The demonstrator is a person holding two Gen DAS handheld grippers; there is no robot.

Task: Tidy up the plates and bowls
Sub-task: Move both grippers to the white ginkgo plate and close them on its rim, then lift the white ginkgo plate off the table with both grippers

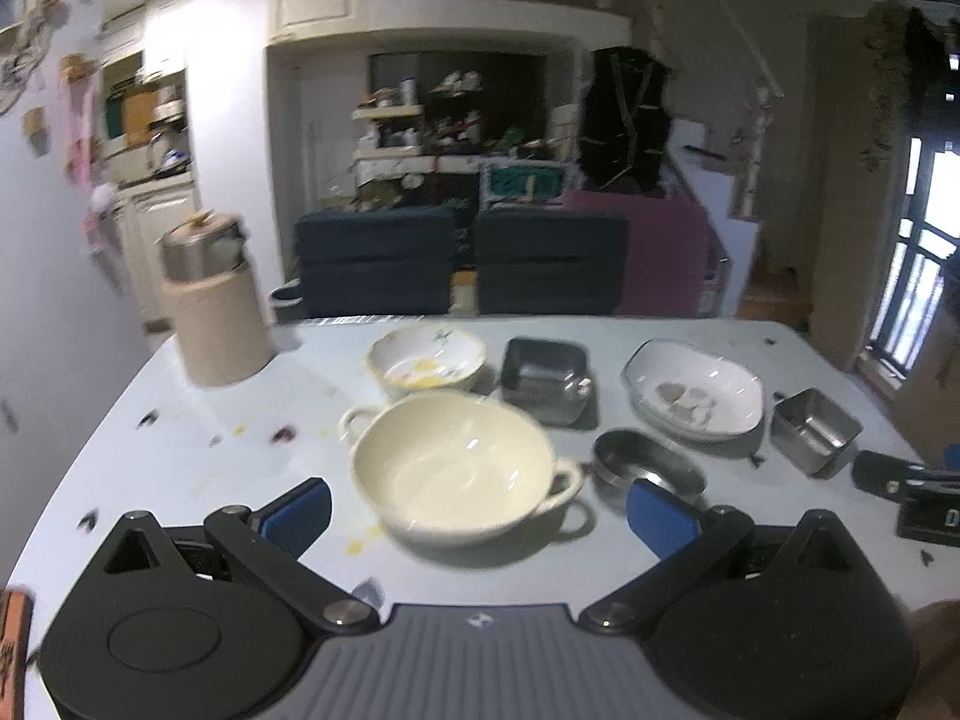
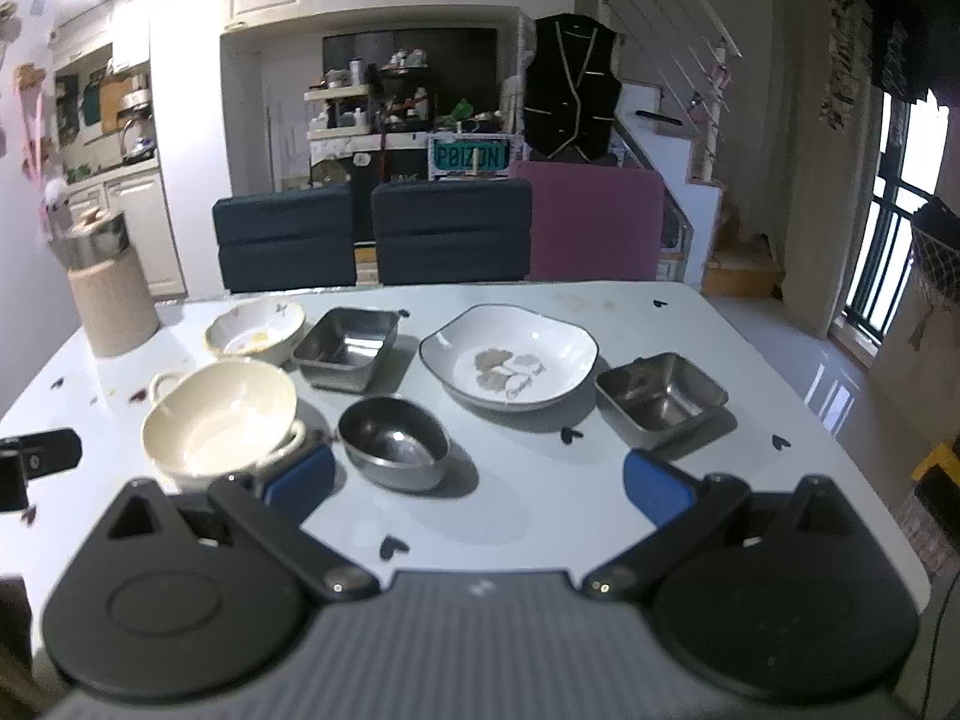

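Several dishes stand on the white table (image 2: pixel 528 498). A cream two-handled bowl (image 1: pixel 453 465) (image 2: pixel 219 414) sits nearest my left gripper (image 1: pixel 480 519), which is open with the bowl just ahead between its blue pads. Behind it is a floral bowl (image 1: pixel 426 360) (image 2: pixel 255 330). A square steel dish (image 1: pixel 543 378) (image 2: pixel 345 345), an oval steel bowl (image 1: pixel 651 468) (image 2: pixel 393 441), a white leaf-pattern plate (image 1: pixel 696 387) (image 2: pixel 510 357) and a second square steel dish (image 1: pixel 813 429) (image 2: pixel 660 396) lie to the right. My right gripper (image 2: pixel 480 483) is open, empty, above bare table.
A beige canister with a steel lid (image 1: pixel 210 306) (image 2: pixel 108 294) stands at the back left of the table. Two dark chairs (image 2: pixel 372 234) and a pink one (image 2: pixel 594 228) line the far edge. Small dark heart marks and food stains dot the tabletop.
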